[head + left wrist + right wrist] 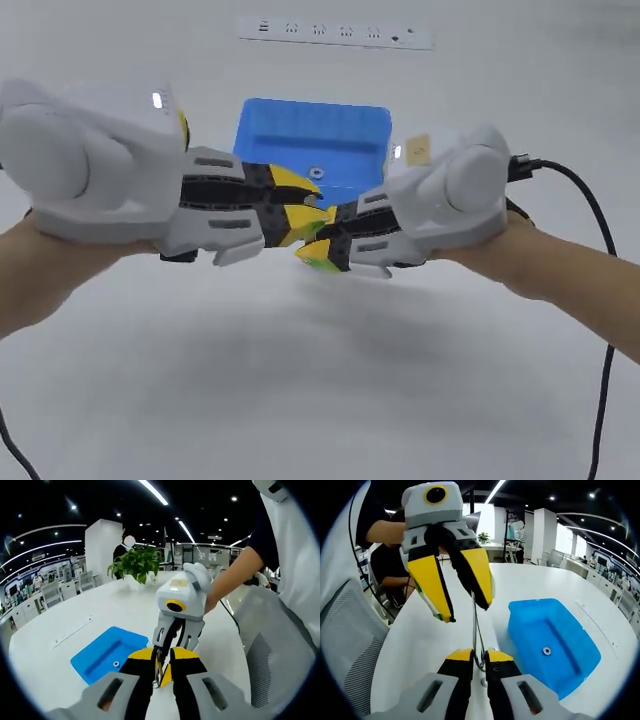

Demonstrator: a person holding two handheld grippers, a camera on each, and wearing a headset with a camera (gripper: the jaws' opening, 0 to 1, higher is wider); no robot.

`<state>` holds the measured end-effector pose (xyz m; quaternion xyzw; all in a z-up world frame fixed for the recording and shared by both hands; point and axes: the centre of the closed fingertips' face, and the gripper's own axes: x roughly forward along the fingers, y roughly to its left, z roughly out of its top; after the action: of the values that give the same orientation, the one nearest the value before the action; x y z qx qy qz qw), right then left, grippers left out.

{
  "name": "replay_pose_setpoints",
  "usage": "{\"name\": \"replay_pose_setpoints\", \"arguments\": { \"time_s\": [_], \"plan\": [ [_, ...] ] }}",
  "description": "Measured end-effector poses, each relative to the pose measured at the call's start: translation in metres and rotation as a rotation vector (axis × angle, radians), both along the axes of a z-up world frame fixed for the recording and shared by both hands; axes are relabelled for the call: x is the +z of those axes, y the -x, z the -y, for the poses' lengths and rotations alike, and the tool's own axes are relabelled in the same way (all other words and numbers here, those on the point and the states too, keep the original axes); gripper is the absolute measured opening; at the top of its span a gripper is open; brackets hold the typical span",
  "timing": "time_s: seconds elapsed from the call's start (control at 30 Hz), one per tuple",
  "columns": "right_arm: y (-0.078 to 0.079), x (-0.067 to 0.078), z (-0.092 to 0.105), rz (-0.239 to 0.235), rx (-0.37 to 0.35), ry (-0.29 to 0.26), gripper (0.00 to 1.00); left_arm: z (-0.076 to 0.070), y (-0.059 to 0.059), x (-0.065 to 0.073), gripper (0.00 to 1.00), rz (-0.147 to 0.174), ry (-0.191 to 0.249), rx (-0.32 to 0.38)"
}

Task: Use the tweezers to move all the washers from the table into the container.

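The blue container [262, 140] stands on the white table just behind both grippers and has one washer [316, 173] on its floor, the washer [547, 651] also lying there in the right gripper view. The two grippers face each other tip to tip above the table. My right gripper [480, 661] is shut on the thin metal tweezers [475, 625], which reach toward the other gripper. My left gripper [466, 611] stands open, the tweezers' far end between its yellow jaws, next to one of them. From the left gripper [165, 665] view the tweezers [159, 672] sit in the gap.
A power strip [335, 32] lies at the table's far edge. A black cable [592, 290] trails from the right gripper. A potted plant [137, 562] stands further along the table. Mesh chairs [272, 655] and a person's body are close at the near side.
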<state>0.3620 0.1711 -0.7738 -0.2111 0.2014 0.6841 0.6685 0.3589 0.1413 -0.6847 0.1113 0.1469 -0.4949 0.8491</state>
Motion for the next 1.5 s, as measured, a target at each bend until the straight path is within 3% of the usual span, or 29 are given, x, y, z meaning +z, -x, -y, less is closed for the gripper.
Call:
{"name": "replay_pose_setpoints", "arguments": {
  "time_s": [0.13, 0.2, 0.23, 0.27, 0.37, 0.47, 0.53, 0.63, 0.7, 0.8, 0.93, 1.03, 1.13, 1.23, 1.5],
  "plan": [
    [0.002, 0.003, 0.0, 0.008, -0.002, 0.007, 0.1, -0.01, 0.001, 0.005, 0.23, 0.021, -0.004, 0.033],
    [0.004, 0.008, 0.0, 0.008, -0.006, -0.001, 0.1, -0.011, 0.004, 0.015, 0.26, 0.023, 0.068, 0.059],
    [0.006, 0.011, 0.0, 0.008, -0.007, -0.007, 0.1, -0.012, 0.007, 0.021, 0.28, 0.008, 0.12, 0.07],
    [0.007, 0.013, 0.0, 0.009, -0.007, -0.009, 0.1, -0.012, 0.01, 0.023, 0.29, -0.003, 0.144, 0.072],
    [0.009, 0.017, 0.002, 0.019, -0.006, -0.007, 0.1, -0.018, 0.017, 0.021, 0.3, 0.017, 0.11, 0.08],
    [0.008, 0.022, 0.006, 0.016, -0.019, -0.012, 0.1, -0.022, 0.025, 0.013, 0.33, 0.029, 0.038, 0.087],
    [0.009, 0.027, 0.008, 0.013, -0.033, -0.019, 0.1, -0.022, 0.03, 0.014, 0.37, 0.03, 0.044, 0.093],
    [0.008, 0.031, 0.012, 0.019, -0.042, -0.019, 0.1, -0.022, 0.034, 0.021, 0.48, 0.042, 0.088, 0.117],
    [0.008, 0.037, 0.015, 0.024, -0.049, -0.02, 0.1, -0.022, 0.036, 0.022, 0.56, 0.048, 0.089, 0.127],
    [0.007, 0.044, 0.019, 0.031, -0.055, -0.024, 0.1, -0.024, 0.038, 0.022, 0.6, 0.054, 0.079, 0.14],
    [0.005, 0.054, 0.026, 0.05, -0.054, -0.019, 0.1, -0.024, 0.039, 0.021, 0.65, 0.047, 0.095, 0.156],
    [0.0, 0.059, 0.029, 0.067, -0.061, -0.007, 0.1, -0.026, 0.04, 0.014, 0.69, 0.015, 0.088, 0.17],
    [-0.003, 0.067, 0.03, 0.075, -0.066, -0.014, 0.1, -0.028, 0.04, 0.013, 0.72, 0.013, 0.086, 0.183],
    [-0.007, 0.076, 0.029, 0.082, -0.067, -0.031, 0.1, -0.028, 0.04, 0.019, 0.78, -0.003, 0.166, 0.21],
    [-0.041, 0.1, 0.021, 0.104, -0.098, -0.085, 0.09, -0.034, 0.041, 0.009, 0.81, -0.014, 0.129, 0.221]
  ]
}}
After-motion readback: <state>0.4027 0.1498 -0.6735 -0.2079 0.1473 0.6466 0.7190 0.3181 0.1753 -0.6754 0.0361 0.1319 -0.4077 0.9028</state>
